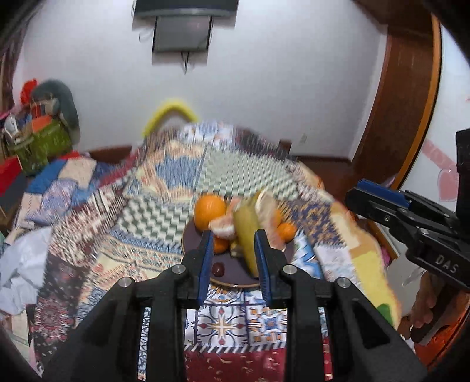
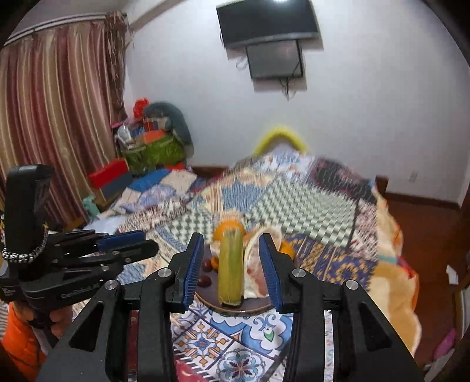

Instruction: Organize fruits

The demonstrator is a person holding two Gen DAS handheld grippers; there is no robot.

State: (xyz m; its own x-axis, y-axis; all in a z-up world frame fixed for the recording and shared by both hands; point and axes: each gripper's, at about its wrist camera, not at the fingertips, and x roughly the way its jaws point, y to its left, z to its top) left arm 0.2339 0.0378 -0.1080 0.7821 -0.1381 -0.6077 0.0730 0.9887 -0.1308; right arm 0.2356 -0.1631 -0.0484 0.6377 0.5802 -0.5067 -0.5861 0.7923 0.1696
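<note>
- Left wrist view: the left gripper (image 1: pixel 235 252) is seen with its blue-padded fingers (image 1: pixel 206 264) spread apart, and nothing is held between them.
- Just beyond those fingertips a dark plate (image 1: pixel 235 273) is seen lying on the patchwork quilt (image 1: pixel 164 182).
- On the plate a heap of fruit is found: a whole orange (image 1: pixel 210 211) at the far left, peeled orange pieces (image 1: pixel 224 227) beside it, a long green-yellow fruit (image 1: pixel 248 235) laid lengthwise toward the camera, a pale peel (image 1: pixel 265 205) curled up on its right, and smaller oranges (image 1: pixel 286 230) behind.
- A small dark red fruit (image 1: pixel 218 269) is seen alone on the near bare part of the plate.
- The right gripper (image 1: pixel 379 202) is seen at the right edge, off to the side of the plate; from this view it cannot be told how far it is parted.
- Right wrist view: the right gripper (image 2: pixel 230 264) is shown widely parted and empty, with the plate (image 2: pixel 252 305) and the long green-yellow fruit (image 2: pixel 230 273) framed between its fingers but not touched.
- The left gripper (image 2: pixel 129 244) is seen to the left, beside the plate, gripped by a hand (image 2: pixel 60 320) in an orange sleeve.
- Farther out, a wall-mounted television (image 2: pixel 268 25), striped curtains (image 2: pixel 55 117) and a green basket (image 2: pixel 152 150) of clutter are seen; the quilt is blurred by motion.
</note>
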